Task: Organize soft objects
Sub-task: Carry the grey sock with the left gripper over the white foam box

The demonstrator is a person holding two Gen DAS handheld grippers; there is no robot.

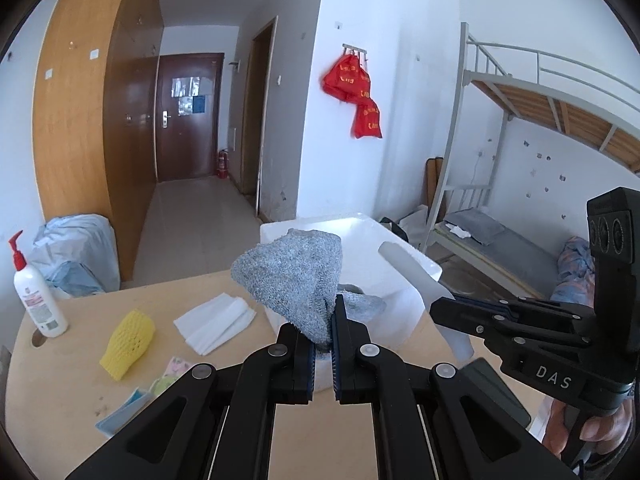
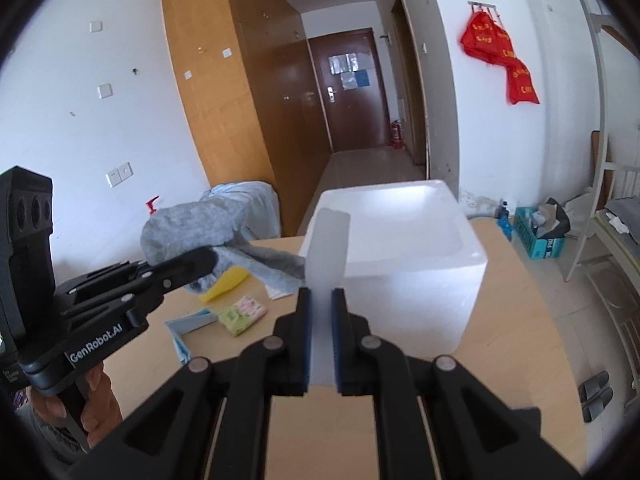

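L gripper (image 1: 322, 332): fingers pressed on a gray knit cloth (image 1: 294, 280), pinching its lower edge; cloth held up off the table, bunched, in front of the box in the L wrist view.
R gripper (image 2: 320, 320): fingers clamped on a white foam strip (image 2: 328, 256); strip stands upright btwn the pads, just in front of the box's near-left corner.
Table (image 1: 72, 360): light wood, round hole near the left edge.
On table, near: blue-edged packet (image 1: 124, 410) and pastel tissue packs (image 2: 244, 312), side by side.
Mid: yellow foam net sleeve (image 1: 128, 344), lying flat; folded white tissues (image 1: 216, 322) to its right, apart from it.
Left edge: white lotion bottle w/ red pump (image 1: 38, 292), upright.
Far end of table: white foam box (image 2: 404, 256), open top.
Beyond: light blue bag (image 1: 80, 252) on the floor by the wardrobe; red bags (image 1: 354, 88) hung on the wall; bunk bed (image 1: 520, 160) at right.
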